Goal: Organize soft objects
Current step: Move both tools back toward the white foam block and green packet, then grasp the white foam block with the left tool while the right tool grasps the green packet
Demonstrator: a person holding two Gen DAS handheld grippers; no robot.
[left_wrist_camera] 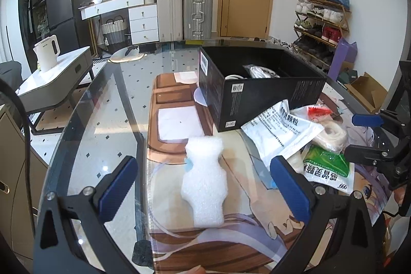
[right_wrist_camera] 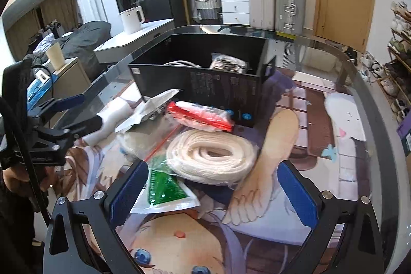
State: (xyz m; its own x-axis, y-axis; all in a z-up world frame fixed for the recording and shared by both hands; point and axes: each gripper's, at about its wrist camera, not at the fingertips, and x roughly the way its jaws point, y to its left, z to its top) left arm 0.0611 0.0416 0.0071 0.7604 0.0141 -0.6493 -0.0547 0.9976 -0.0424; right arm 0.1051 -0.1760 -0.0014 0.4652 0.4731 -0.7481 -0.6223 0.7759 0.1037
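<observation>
Lower centre of the left view, the left tool (left_wrist_camera: 203, 186) hangs released, astride the white foam piece (left_wrist_camera: 204, 179) on the table (left_wrist_camera: 84, 145). Rightward, the right tool (right_wrist_camera: 213, 194), also released, frames the rope coil (right_wrist_camera: 210, 158), likely both box-bound (right_wrist_camera: 205, 73).

The black box (left_wrist_camera: 257, 94) wall hides most of its contents; the green packet (right_wrist_camera: 164, 186) lies partly under the rope coil (right_wrist_camera: 210, 158).

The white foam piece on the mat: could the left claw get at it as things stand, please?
Probably yes. The left claw is open, and the white foam piece lies alone on the mat between its fingers with nothing on top. The white packet lies off to the side, apart from it.
</observation>
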